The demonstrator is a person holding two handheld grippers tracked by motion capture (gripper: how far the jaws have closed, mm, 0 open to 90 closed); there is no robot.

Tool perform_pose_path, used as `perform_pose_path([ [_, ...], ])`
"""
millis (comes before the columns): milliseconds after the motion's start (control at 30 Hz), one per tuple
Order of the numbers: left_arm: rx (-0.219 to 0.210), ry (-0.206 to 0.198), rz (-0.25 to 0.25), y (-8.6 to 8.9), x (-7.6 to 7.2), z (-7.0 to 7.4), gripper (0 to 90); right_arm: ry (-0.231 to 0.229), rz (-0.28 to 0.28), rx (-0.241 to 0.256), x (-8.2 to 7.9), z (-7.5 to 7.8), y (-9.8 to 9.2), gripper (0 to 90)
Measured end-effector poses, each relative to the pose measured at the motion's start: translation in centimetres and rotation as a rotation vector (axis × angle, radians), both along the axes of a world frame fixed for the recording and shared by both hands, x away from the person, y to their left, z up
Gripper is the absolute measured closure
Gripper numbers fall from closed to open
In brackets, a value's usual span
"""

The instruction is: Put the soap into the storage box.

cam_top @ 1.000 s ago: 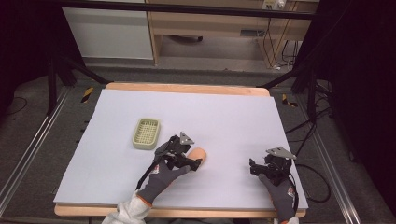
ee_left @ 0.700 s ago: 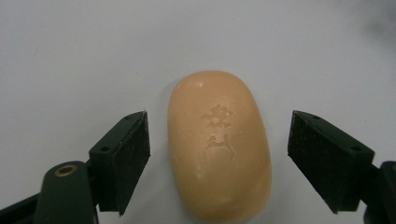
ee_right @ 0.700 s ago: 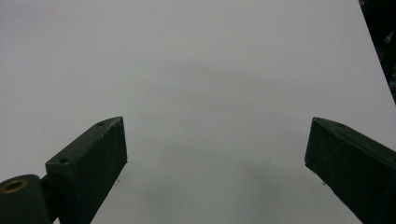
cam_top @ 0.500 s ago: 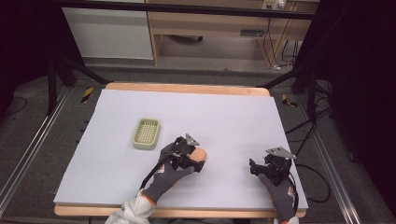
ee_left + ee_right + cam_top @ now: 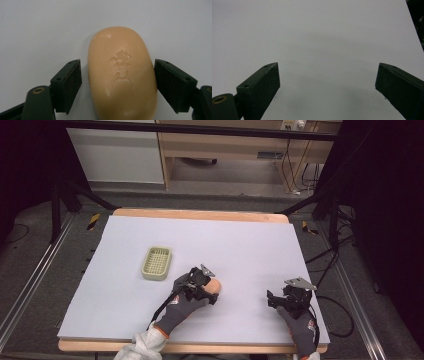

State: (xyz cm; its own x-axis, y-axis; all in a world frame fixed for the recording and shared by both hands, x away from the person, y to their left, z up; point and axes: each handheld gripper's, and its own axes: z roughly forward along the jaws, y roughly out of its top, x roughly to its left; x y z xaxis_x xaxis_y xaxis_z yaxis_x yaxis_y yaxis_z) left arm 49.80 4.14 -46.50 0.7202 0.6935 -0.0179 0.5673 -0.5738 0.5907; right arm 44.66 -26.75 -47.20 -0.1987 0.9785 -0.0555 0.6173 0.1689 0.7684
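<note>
An orange oval soap bar point(image 5: 121, 75) with a stamped mark lies on the pale mat point(image 5: 240, 240), seen in the high view at soap bar point(image 5: 215, 285). My left gripper point(image 5: 117, 82) straddles it, open. One jaw stands a small gap off one side of the bar, and the other jaw sits right at the opposite side. From above, the left gripper point(image 5: 209, 287) is at the near middle of the mat. My right gripper point(image 5: 327, 82) is open over bare mat, and the right gripper point(image 5: 274, 299) is near the front right corner.
A pale green slotted soap dish point(image 5: 156, 262) rests on the mat left of the soap. The table's wooden edge point(image 5: 200, 214) runs along the far side. Cables point(image 5: 330, 310) trail off the right side. Dark stands and a cabinet lie beyond.
My left gripper has slid a little to the right, bringing its jaws around the soap bar. The right gripper and the soap dish have stayed put.
</note>
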Motion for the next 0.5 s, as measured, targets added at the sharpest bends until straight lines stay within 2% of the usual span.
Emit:
perform_pose_path([
  [233,0.004,0.011,-0.004,-0.14,0.12,-0.21,24.8,0.0,-0.001,-0.003,0.02,-0.02,-0.01,6.0],
  [500,0.029,-0.001,-0.013,-0.53,-0.02,-0.23,27.0,0.003,0.0,-0.006,0.05,-0.04,-0.02,6.0],
])
